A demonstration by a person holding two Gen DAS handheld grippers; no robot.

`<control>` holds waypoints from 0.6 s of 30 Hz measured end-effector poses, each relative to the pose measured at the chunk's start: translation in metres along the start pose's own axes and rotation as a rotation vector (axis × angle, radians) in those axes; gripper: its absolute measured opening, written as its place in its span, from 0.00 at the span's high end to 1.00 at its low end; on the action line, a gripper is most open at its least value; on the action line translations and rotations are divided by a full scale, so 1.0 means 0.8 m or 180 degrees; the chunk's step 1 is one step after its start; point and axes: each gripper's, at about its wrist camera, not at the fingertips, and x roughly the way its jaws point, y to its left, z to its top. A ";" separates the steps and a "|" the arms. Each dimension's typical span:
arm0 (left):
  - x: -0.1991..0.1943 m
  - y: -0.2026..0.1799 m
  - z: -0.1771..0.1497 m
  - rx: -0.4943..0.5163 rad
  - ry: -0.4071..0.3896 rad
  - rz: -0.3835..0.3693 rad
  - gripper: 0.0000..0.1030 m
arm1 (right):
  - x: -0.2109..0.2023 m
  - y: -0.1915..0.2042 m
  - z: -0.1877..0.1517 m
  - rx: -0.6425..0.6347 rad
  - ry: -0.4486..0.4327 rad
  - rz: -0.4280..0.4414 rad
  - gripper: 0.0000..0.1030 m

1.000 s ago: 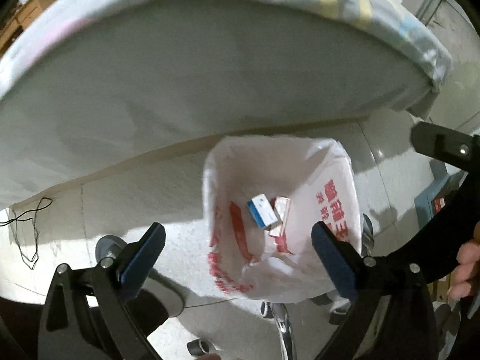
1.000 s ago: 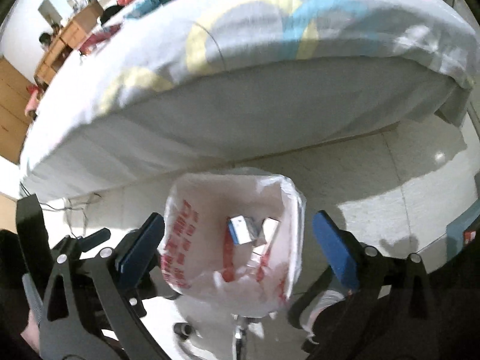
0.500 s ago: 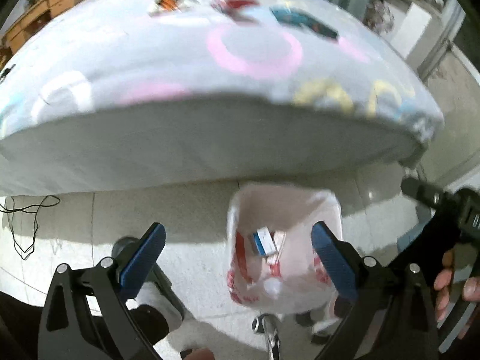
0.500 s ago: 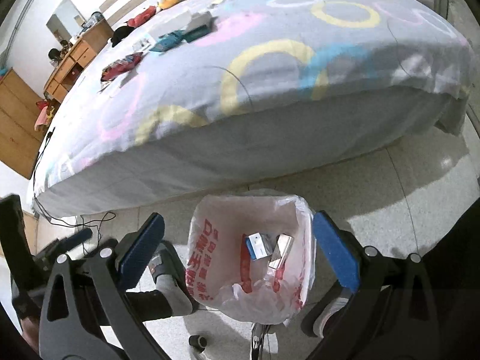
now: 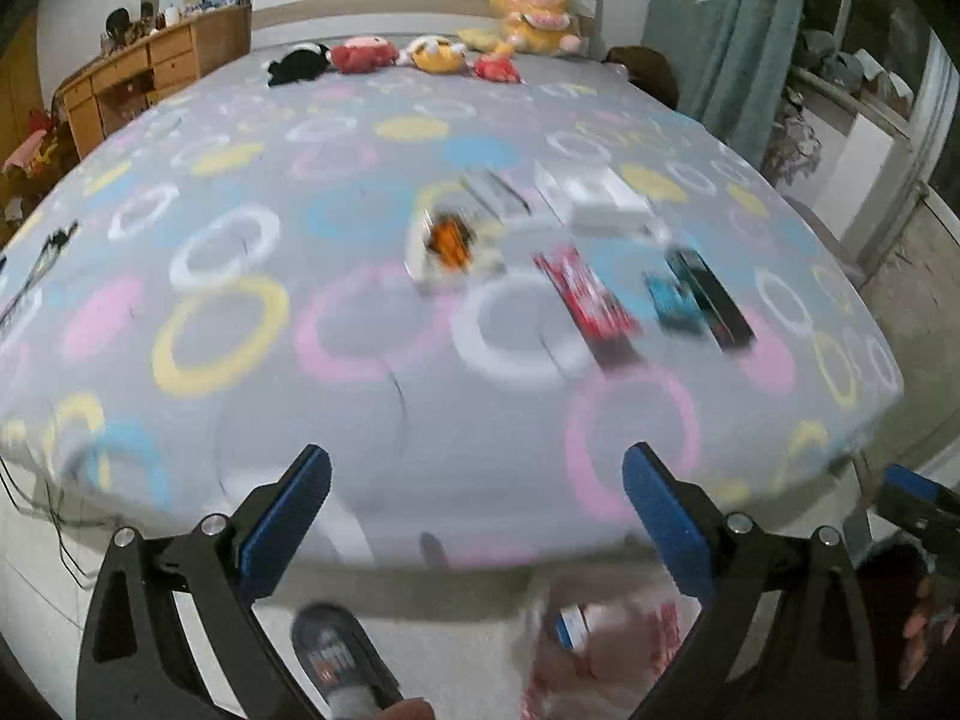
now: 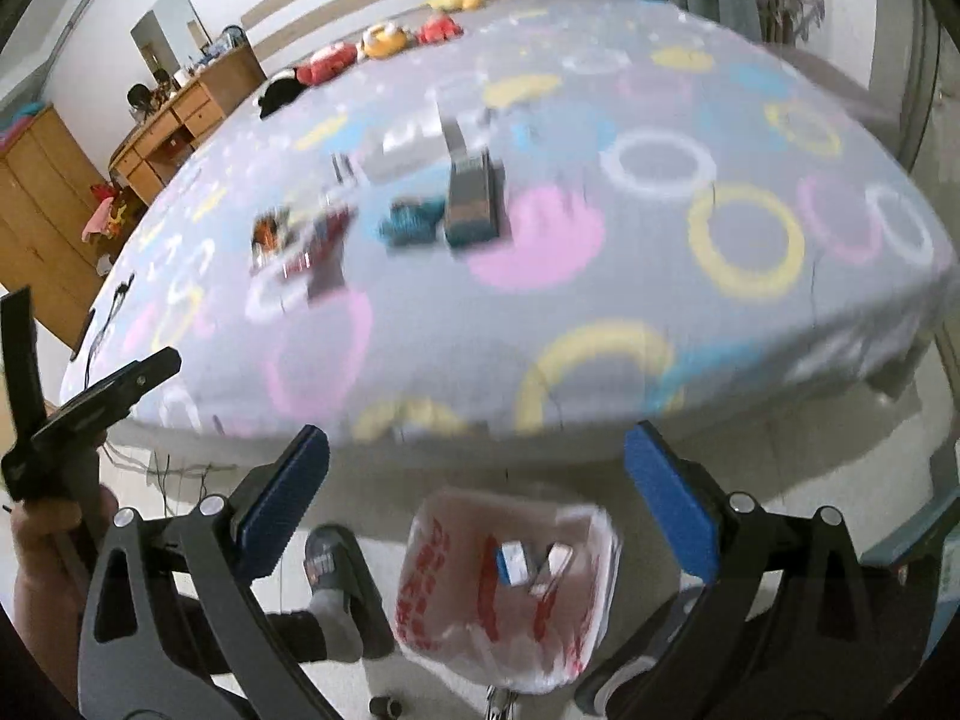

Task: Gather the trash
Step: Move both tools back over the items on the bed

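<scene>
Several pieces of trash lie on the ringed grey bedsheet (image 5: 360,396): an orange packet (image 5: 449,243), a red wrapper (image 5: 588,300), a teal packet (image 5: 671,299), a dark box (image 5: 711,294) and a white box (image 5: 600,201). The right wrist view shows the teal packet (image 6: 411,225) and dark box (image 6: 474,198) too. A white plastic bag (image 6: 510,588) with red print stands on the floor by the bed and holds small boxes (image 6: 513,561). My left gripper (image 5: 477,516) and my right gripper (image 6: 477,510) are both open and empty, held over the bed's foot edge.
Plush toys (image 5: 528,18) line the headboard. A wooden desk (image 5: 150,72) stands at the left wall and curtains (image 5: 720,30) hang at the right. A person's slippered foot (image 6: 336,576) is on the tiled floor beside the bag. Cables (image 5: 36,534) trail at lower left.
Both grippers have tilted up from looking down into the bag to facing across the bed top. The trash on the sheet has come into view. Both stayed open.
</scene>
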 end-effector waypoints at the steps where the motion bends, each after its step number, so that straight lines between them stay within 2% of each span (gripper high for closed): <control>1: 0.004 0.004 0.014 0.0016 -0.0041 -0.0005 0.08 | -0.004 0.002 0.013 -0.0005 -0.0032 -0.0004 0.06; 6: 0.026 0.022 0.089 0.0115 -0.0213 0.0062 0.08 | -0.013 0.012 0.080 -0.0040 -0.0133 -0.0090 0.06; 8: 0.038 0.026 0.104 0.0119 -0.0230 0.0052 0.08 | -0.007 0.019 0.110 -0.0067 -0.0117 -0.0142 0.06; 14: 0.087 0.033 0.146 -0.0005 -0.0110 0.0066 0.08 | 0.032 0.034 0.176 -0.0152 0.0009 -0.0275 0.06; 18: 0.117 0.027 0.154 0.0003 0.0168 -0.0016 0.08 | 0.072 0.040 0.206 -0.0121 0.0140 -0.0341 0.06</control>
